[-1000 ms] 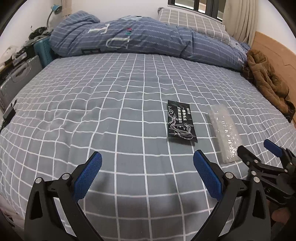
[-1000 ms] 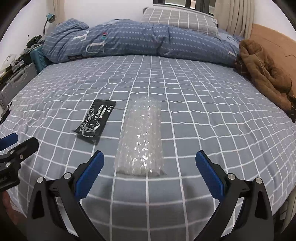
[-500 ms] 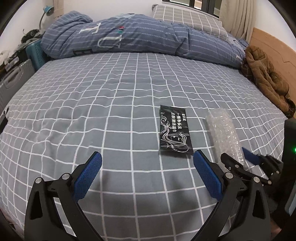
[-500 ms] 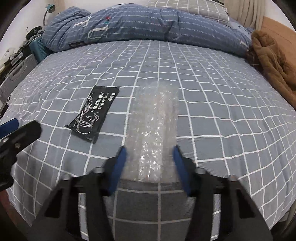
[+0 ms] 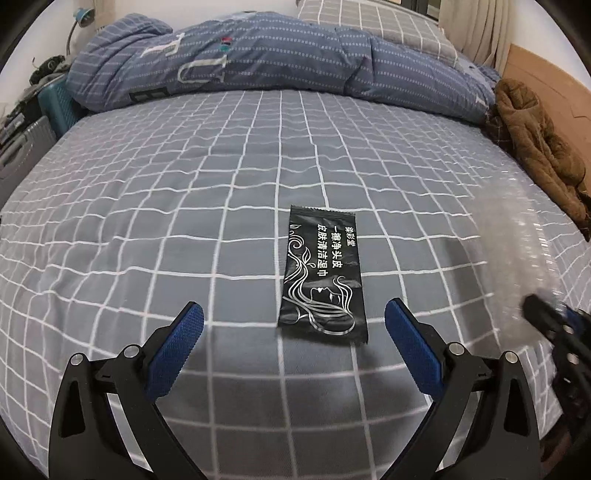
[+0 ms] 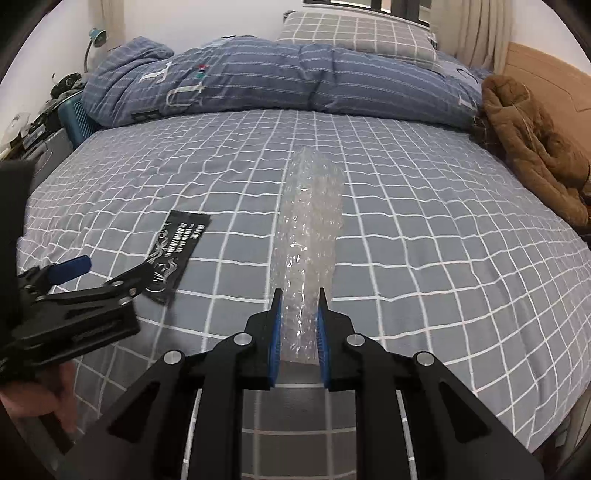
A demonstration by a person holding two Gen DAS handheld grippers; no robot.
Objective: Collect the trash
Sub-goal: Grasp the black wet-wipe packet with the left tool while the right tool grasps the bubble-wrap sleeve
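Two pieces of trash lie on the grey checked bed sheet (image 5: 207,206): a black sachet (image 5: 324,275) at centre of the left wrist view and a clear bubble wrap strip (image 6: 308,236) at centre of the right wrist view. A rolled blue duvet (image 6: 280,81) crosses the top of both views, a brown jacket (image 6: 528,147) sits at the right edge and a pillow (image 6: 354,35) at upper centre; nothing blocks either piece. The left gripper (image 5: 293,328) stands wide open and empty, the sachet's near end between its pads. The right gripper (image 6: 300,325) is closing, pads pressing the strip's near end. A second ago its jaws were spread wide around the strip, and the sachet lay farther up and right of the left gripper
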